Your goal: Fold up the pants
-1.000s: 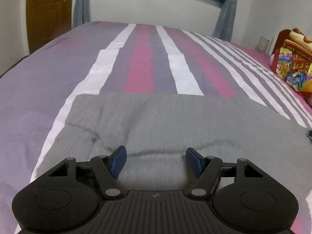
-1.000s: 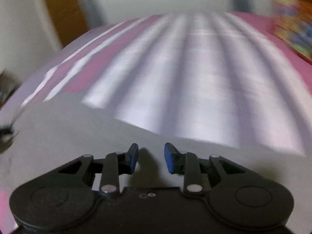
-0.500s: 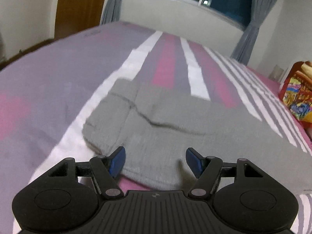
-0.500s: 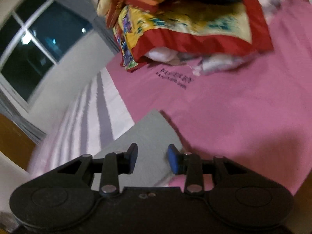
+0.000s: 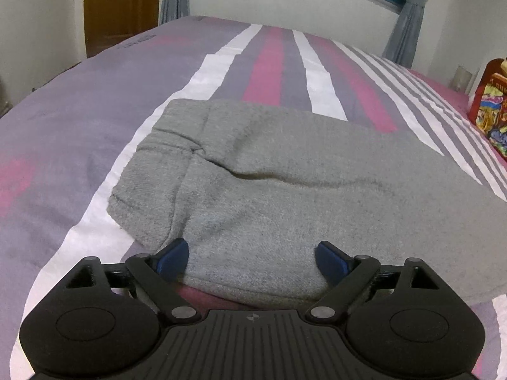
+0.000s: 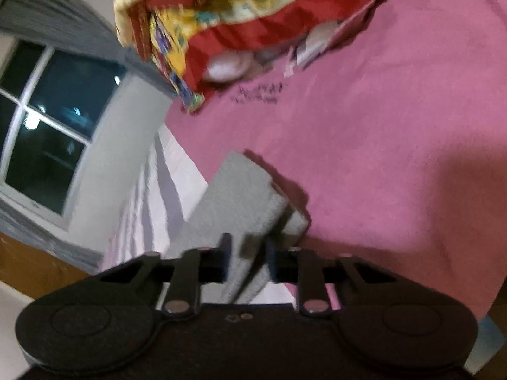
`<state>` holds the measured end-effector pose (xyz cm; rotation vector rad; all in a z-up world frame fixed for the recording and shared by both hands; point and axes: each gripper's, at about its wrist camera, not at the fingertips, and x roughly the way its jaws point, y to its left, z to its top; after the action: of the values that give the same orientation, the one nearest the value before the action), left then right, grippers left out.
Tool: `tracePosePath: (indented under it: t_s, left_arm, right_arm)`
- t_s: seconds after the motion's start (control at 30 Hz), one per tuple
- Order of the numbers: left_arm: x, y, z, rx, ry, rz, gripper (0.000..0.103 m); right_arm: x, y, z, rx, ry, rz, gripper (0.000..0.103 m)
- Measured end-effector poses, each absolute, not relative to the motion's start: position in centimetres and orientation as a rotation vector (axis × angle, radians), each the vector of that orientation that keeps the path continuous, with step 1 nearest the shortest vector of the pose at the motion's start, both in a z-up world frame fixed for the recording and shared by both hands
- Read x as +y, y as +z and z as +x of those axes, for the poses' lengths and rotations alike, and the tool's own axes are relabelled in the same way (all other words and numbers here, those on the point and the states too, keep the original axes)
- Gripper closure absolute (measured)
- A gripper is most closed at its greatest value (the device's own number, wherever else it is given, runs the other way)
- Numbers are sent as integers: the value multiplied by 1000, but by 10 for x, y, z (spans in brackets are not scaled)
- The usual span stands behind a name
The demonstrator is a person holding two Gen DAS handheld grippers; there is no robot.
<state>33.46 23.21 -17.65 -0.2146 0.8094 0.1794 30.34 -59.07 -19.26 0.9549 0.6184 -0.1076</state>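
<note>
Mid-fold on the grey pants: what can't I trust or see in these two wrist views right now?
- Near hem of the pants, left wrist view: hidden under the left tool, whose jaws stand open.
- Right tool grip, right wrist view: motion blur; cloth lies between the jaws, contact unclear.
- Printed lettering on the pink sheet: blurred, unreadable.
- Colourful quilt: cut off by the top edge.

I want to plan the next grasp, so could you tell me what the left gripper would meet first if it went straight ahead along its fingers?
Most likely the grey pants: the left gripper stands open with their near folded edge lying between its fingers. Beyond them is only the striped bedspread.
</note>
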Motion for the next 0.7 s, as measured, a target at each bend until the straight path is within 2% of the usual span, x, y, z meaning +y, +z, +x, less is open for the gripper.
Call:
tracePosePath:
  t_s: [0.1, 0.2, 0.27, 0.33, 0.37, 0.4, 0.43, 0.47, 0.7]
  left_arm:
    - [232, -176, 335, 810, 180, -211, 16]
    - [233, -171, 330, 790, 188, -233, 16]
    - [241, -161, 317, 712, 186, -310, 16]
    - [258, -154, 297, 619, 196, -439, 16]
    - [267, -152, 289, 583, 206, -503, 17]
    - [280, -152, 280, 549, 217, -587, 22]
    - [290, -154, 276, 530, 212, -663, 43]
    - [299, -158, 274, 536, 210, -730, 54]
    - [313, -169, 283, 583, 237, -793, 54]
  right_arm:
    - [-582, -175, 298, 556, -57, 892, 98]
    - [-587, -194, 307, 696, -157, 890, 99]
    - [-585, -193, 299, 658, -130, 893, 92]
    - [-579, -189, 291, 633, -99, 869, 74]
    - [-576, -189, 288, 634, -94, 857, 69]
    - [-573, -189, 287, 634, -100, 841, 61]
    - [-571, -188, 286, 627, -102, 831, 60]
    - [-570, -189, 285, 624, -102, 835, 59]
    - [-566, -192, 294, 624, -115, 853, 55]
